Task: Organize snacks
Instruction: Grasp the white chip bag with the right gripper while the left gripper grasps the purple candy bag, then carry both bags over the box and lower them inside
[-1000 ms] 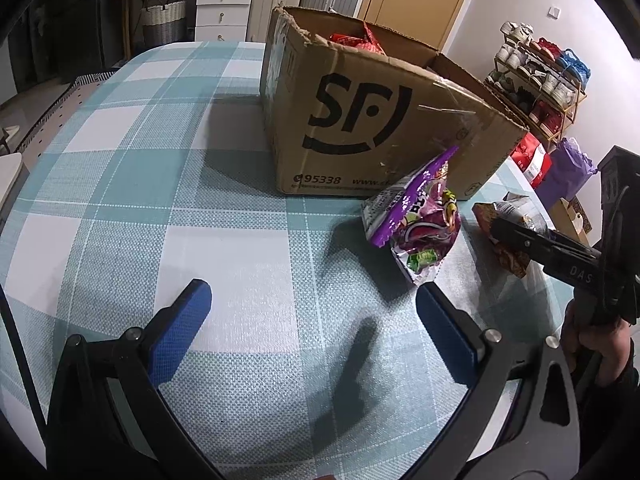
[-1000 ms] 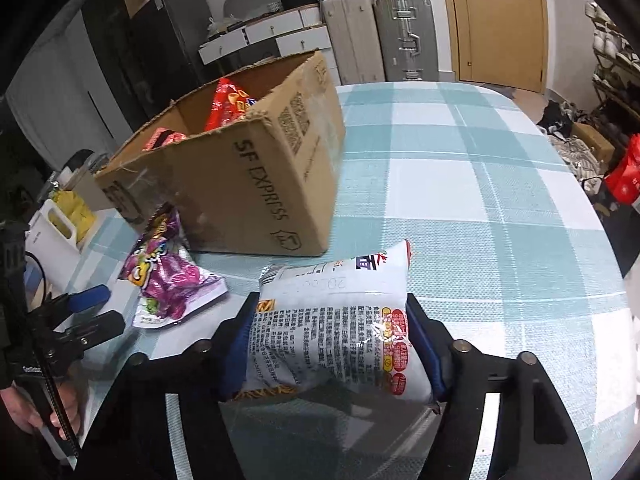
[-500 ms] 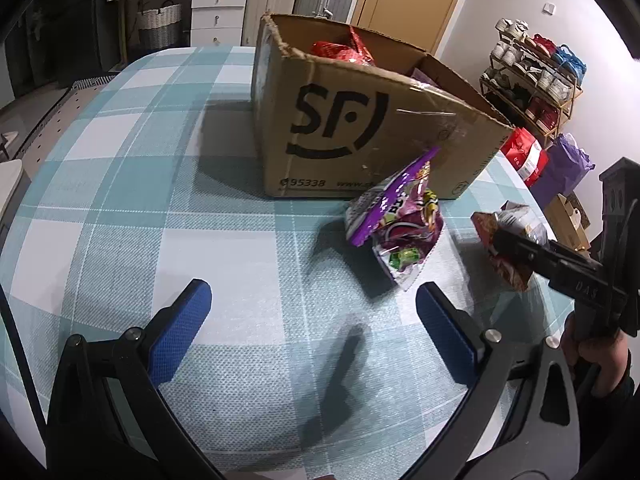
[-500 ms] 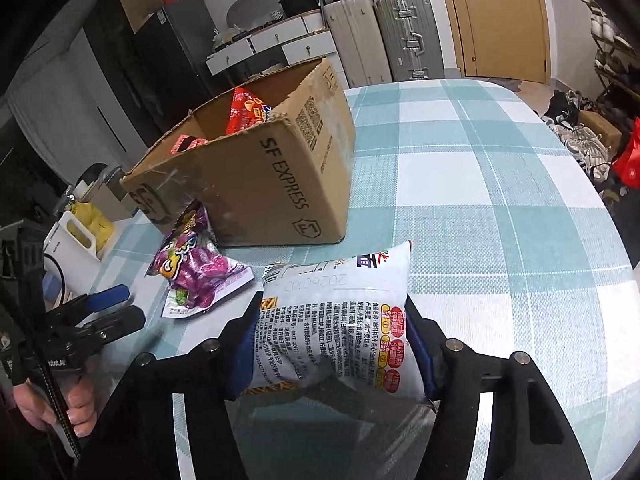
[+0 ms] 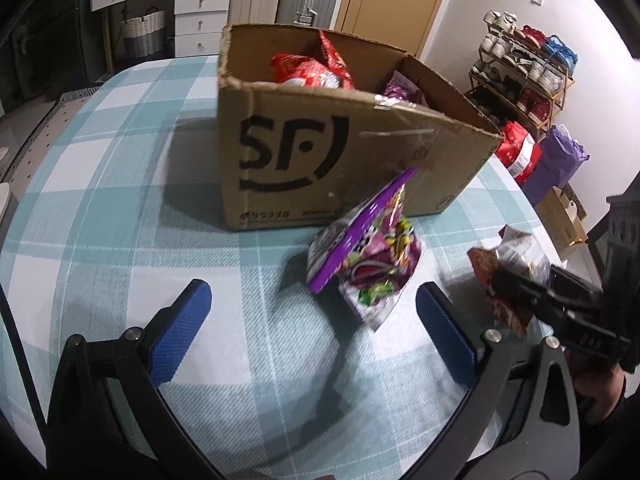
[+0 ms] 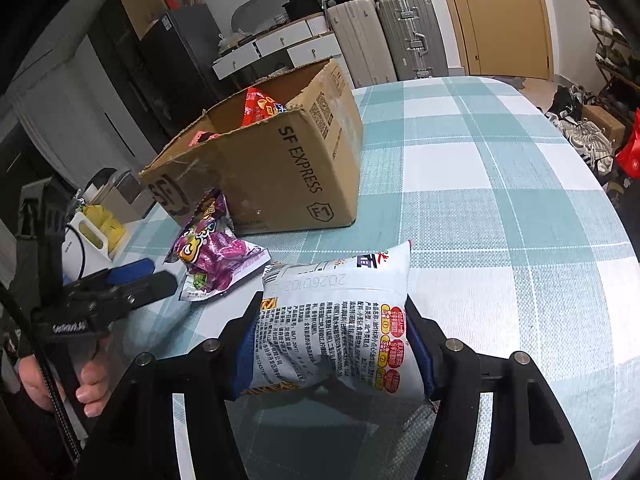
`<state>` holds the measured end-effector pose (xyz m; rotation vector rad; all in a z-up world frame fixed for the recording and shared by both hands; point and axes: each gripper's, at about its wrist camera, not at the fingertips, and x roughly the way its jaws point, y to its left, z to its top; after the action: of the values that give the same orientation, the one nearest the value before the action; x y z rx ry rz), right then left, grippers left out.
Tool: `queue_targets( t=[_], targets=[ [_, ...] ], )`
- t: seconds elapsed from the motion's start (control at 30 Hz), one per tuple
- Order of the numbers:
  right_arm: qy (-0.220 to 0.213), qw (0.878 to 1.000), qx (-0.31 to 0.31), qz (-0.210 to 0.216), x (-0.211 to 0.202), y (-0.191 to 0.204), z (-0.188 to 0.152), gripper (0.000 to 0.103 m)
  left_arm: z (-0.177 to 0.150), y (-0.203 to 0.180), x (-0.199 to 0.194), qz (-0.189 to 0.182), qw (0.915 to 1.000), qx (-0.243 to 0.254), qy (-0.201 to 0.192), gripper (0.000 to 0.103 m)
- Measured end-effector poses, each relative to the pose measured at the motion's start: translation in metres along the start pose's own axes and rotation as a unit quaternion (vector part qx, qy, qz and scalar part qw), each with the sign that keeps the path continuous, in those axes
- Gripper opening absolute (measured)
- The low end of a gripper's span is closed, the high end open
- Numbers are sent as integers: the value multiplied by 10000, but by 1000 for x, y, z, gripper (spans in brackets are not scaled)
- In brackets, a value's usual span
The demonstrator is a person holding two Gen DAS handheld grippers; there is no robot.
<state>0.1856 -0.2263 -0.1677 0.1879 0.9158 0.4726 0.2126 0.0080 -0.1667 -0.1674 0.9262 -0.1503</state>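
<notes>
While our right tool (image 6: 334, 354) grips the pale printed snack pouch (image 6: 338, 320), we lift it over the open brown cardboard box (image 6: 280, 176) ahead-left; our left tool (image 5: 312, 328) gapes empty.

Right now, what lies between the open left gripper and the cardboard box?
In the left wrist view, only the purple snack bag, leaning against the cardboard box, lies beyond the left gripper; otherwise bare checked tablecloth.

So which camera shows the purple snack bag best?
The left wrist view: the purple bag sits centred and close, leaning against the box. The right wrist view shows it smaller, off to the left, beside the box corner.
</notes>
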Motion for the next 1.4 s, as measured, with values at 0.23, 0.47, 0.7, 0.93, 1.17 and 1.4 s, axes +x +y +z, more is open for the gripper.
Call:
queue_targets(
  t=[0.23,0.47,0.7,0.93,1.17,1.4],
  targets=[
    [-38,10000,19,22,-4,0,-3,63,14,-10,7,-46,9999,140,-14,102],
    [-66,9999,83,20,-8,-5,-4,63,30,-17,24,-57,9996,290,47,102],
    [-69,9999,142,5,-11,-10,-6,63,40,-18,46,-246,9993,259,141,96],
    [-66,9999,101,-1,-14,-6,-6,63,38,-13,54,-882,9954,217,314,45],
    [-106,9999,25,7,-23,2,-6,63,36,-5,39,-938,9951,214,232,44],
    [-229,9997,-87,3,-39,18,-8,63,29,-9,3,-900,9957,235,-2,44]
  ],
)
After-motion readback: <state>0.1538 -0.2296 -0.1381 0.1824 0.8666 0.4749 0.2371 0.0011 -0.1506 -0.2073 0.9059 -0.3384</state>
